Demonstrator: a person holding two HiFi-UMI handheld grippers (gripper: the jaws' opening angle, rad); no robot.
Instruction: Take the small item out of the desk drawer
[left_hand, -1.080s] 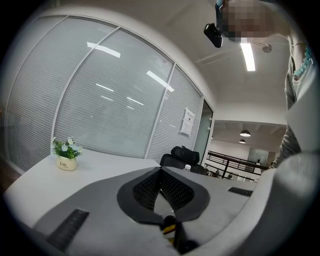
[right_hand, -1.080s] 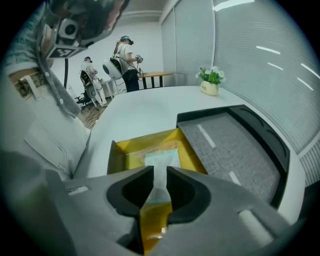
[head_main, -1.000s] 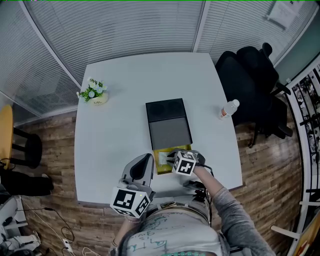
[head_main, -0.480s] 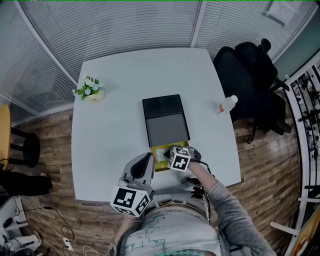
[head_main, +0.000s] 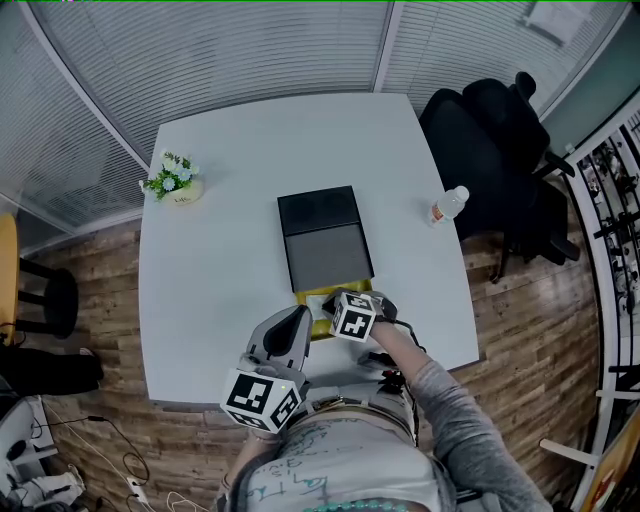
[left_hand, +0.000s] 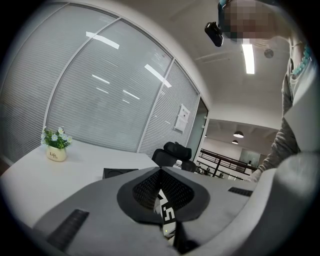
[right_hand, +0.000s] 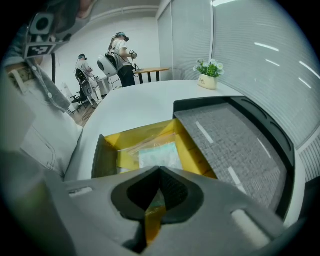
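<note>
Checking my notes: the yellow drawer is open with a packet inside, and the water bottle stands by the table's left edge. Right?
No: the head view shows the water bottle by the right edge of the table. The yellow drawer is open with a packet inside.

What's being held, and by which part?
Left gripper: nothing. Right gripper shut at the near edge of the clear plastic packet in the yellow drawer; grip unclear.

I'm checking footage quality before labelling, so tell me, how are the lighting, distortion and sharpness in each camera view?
Head view: even, soft light, sharp, table edges bowed by the wide lens. Left gripper view: heavy fisheye, black corners, lamp streaks glaring on the blinds. Right gripper view: same fisheye, yellow drawer clear, the right gripper itself soft.
</note>
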